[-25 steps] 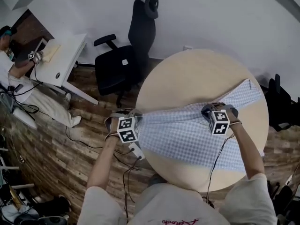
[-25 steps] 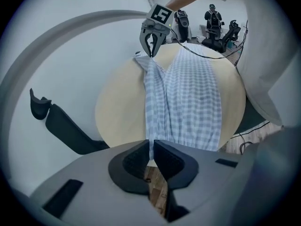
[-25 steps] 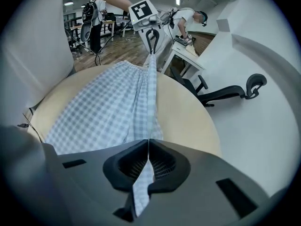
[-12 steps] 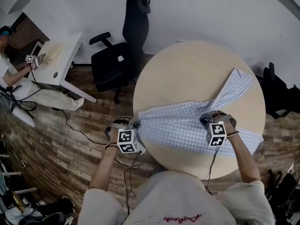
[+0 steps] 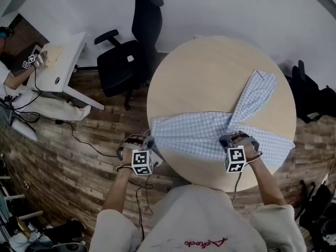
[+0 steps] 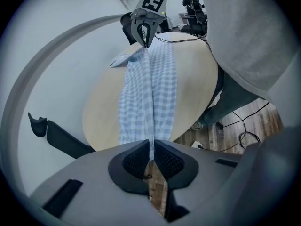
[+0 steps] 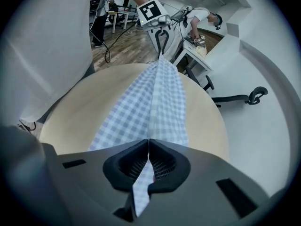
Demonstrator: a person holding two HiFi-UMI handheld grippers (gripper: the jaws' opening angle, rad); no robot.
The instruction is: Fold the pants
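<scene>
Now changed: blue-and-white checked cloth pants (image 5: 194, 135) have slid toward the round pale wooden desk's (image 5: 199, 72) near rim; one leg angles to its far side.
Left tongs (image 5: 150, 140): clamped on the pants' edge at the desk's left rim.
Right tongs (image 5: 230, 138): pinching the cloth by the desk's near rim.
Texture: thin, taut between them.

White wall (image 5: 226, 9); wood-plank floor (image 5: 63, 167); black office chair (image 5: 123, 62) near white desk (image 5: 63, 70).
</scene>
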